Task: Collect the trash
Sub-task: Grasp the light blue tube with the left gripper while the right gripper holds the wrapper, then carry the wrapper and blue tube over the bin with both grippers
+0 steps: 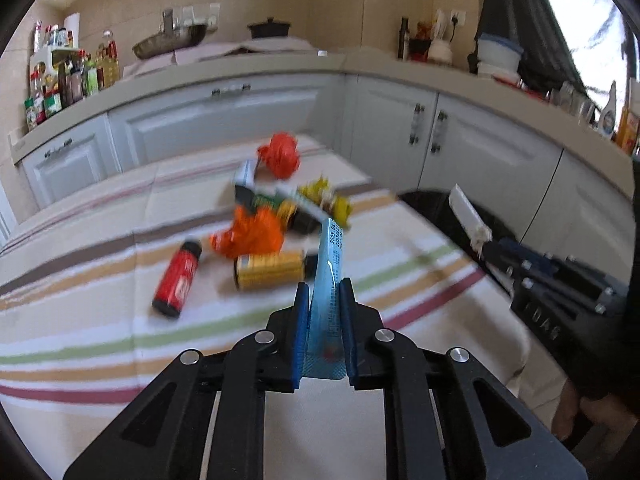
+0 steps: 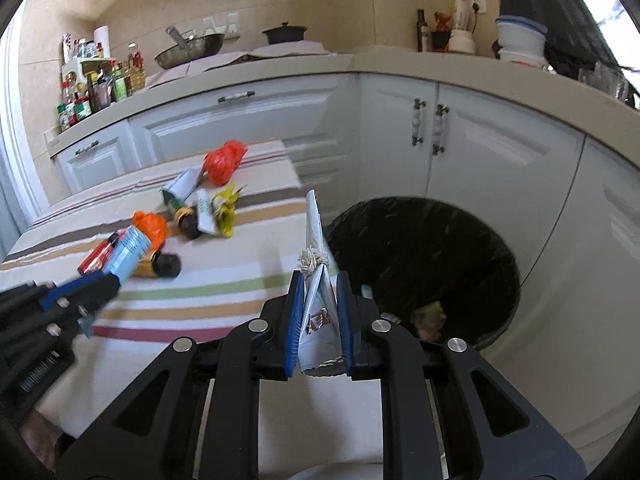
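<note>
My left gripper (image 1: 324,284) is shut on a light blue wrapper (image 1: 330,264) that stands up between its pads above the striped tablecloth (image 1: 80,320). My right gripper (image 2: 320,276) is shut on a folded white and silver wrapper (image 2: 316,224), held at the table's edge beside the black-lined trash bin (image 2: 400,240). The bin holds a few scraps. On the cloth lie a red can (image 1: 178,276), a yellow can (image 1: 270,270), an orange bag (image 1: 250,234), a red bag (image 1: 282,154), a yellow wrapper (image 1: 324,196) and a dark bottle (image 1: 276,206).
White cabinets (image 2: 500,152) curve behind the table and the bin. The countertop (image 2: 280,68) above carries sauce bottles (image 2: 92,92), a wok (image 2: 188,50) and a dark pot (image 2: 284,32). A person's hand (image 1: 568,412) shows at the lower right of the left wrist view.
</note>
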Action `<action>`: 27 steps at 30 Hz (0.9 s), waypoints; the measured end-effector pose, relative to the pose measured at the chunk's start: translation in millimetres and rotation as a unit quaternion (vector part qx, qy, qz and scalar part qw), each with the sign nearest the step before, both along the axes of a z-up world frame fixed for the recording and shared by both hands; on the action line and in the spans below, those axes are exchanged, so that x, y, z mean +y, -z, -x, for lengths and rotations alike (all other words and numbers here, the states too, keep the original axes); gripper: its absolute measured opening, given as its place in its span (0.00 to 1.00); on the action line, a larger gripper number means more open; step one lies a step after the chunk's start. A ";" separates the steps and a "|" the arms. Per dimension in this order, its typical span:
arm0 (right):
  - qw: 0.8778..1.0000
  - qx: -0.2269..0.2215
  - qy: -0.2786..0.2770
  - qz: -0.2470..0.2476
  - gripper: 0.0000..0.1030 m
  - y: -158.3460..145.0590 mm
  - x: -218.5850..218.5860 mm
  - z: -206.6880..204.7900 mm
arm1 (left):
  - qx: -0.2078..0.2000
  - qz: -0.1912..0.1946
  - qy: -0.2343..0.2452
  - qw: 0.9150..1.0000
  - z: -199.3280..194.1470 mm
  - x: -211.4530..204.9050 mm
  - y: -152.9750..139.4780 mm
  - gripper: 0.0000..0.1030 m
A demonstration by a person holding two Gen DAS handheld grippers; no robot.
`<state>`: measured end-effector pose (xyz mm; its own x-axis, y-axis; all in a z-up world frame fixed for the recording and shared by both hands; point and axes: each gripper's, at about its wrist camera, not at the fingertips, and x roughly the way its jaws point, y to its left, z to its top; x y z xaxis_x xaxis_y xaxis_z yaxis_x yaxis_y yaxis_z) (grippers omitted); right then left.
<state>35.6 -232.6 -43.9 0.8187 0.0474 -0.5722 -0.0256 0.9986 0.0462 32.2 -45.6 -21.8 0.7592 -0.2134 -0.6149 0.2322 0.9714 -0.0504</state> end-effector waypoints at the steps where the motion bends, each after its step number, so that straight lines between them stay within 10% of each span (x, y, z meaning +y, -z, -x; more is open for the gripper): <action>1: 1.000 -0.004 0.005 0.002 0.16 -2.8 -3.9 -1.3 | -0.006 0.002 0.001 1.000 -2.0 -2.3 -3.5 0.16; 27: 0.992 -0.023 0.124 0.000 0.16 -0.9 -131.0 -73.4 | -0.016 -0.007 0.072 0.997 -112.6 -138.4 -9.2 0.16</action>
<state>109.0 -363.6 -43.0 0.8299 -0.1594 -0.5347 0.2195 0.9743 0.0503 144.8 -184.0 -12.6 0.7406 -0.3132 -0.5945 0.3711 0.9282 -0.0266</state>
